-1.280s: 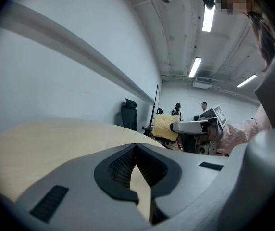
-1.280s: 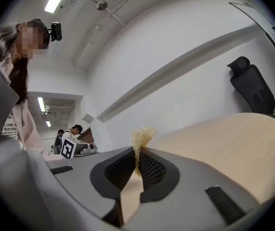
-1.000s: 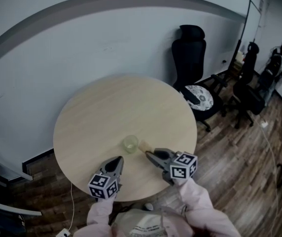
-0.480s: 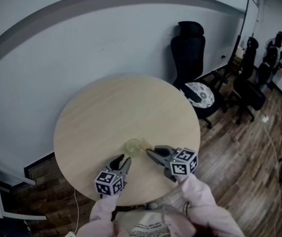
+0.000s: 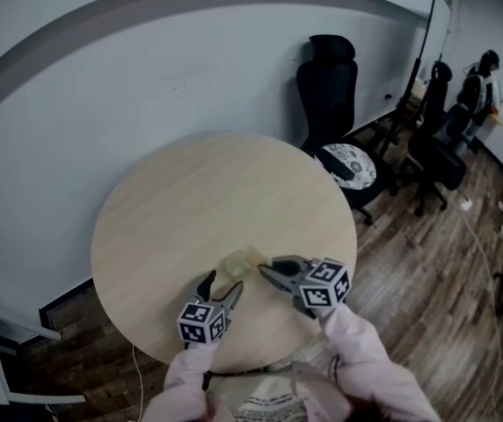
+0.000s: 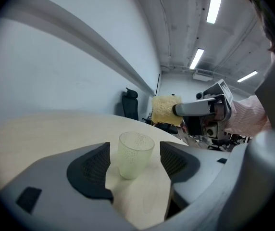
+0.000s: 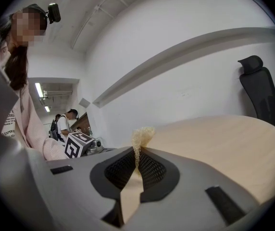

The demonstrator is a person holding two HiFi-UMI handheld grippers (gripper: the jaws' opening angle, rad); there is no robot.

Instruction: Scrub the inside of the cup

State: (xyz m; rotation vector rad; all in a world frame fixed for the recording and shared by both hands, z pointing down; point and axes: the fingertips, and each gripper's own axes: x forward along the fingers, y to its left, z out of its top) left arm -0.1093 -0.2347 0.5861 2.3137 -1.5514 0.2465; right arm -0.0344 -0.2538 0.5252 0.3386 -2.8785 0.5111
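on the table (image 5: pixel 172 209), one cup (image 5: pixel 233 263), one sponge (image 5: pixel 254 256)

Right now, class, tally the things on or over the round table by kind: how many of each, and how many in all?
cup: 1
sponge: 1
grippers: 2, the left gripper and the right gripper
total: 4
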